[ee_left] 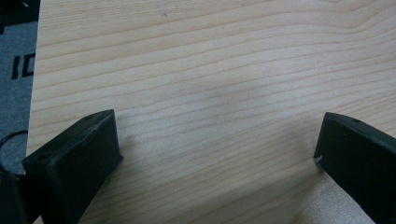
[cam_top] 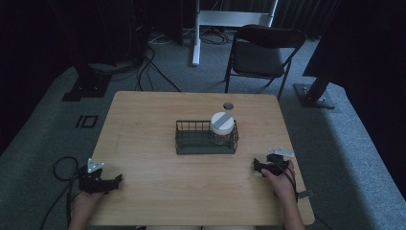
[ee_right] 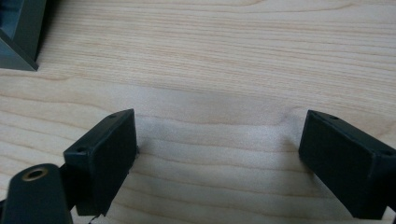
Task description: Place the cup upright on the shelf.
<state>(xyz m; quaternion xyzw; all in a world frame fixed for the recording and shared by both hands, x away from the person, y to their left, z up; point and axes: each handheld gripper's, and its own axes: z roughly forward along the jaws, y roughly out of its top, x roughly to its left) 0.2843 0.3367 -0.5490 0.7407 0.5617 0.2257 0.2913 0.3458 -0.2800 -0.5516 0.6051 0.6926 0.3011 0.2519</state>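
A dark green wire basket [cam_top: 191, 143] stands in the middle of the wooden table [cam_top: 143, 120]. Inside its right end is a clear jar with a white and grey lid [cam_top: 222, 123]. My left gripper [cam_top: 115, 181] rests on the table's front left corner, held by a hand; its jaws stand wide apart over bare wood [ee_left: 217, 135]. My right gripper [cam_top: 257, 166] lies near the front right edge, pointing left, also open with nothing between its jaws [ee_right: 217, 140]. A corner of the basket [ee_right: 18, 35] shows at the top left of the right gripper view.
A small round hole [cam_top: 228, 105] sits in the table behind the basket. A black folding chair [cam_top: 261, 55] stands beyond the far edge. Cables [cam_top: 62, 167] trail on the grey carpet at left. Dark stands and a white frame leg [cam_top: 196, 33] are farther back.
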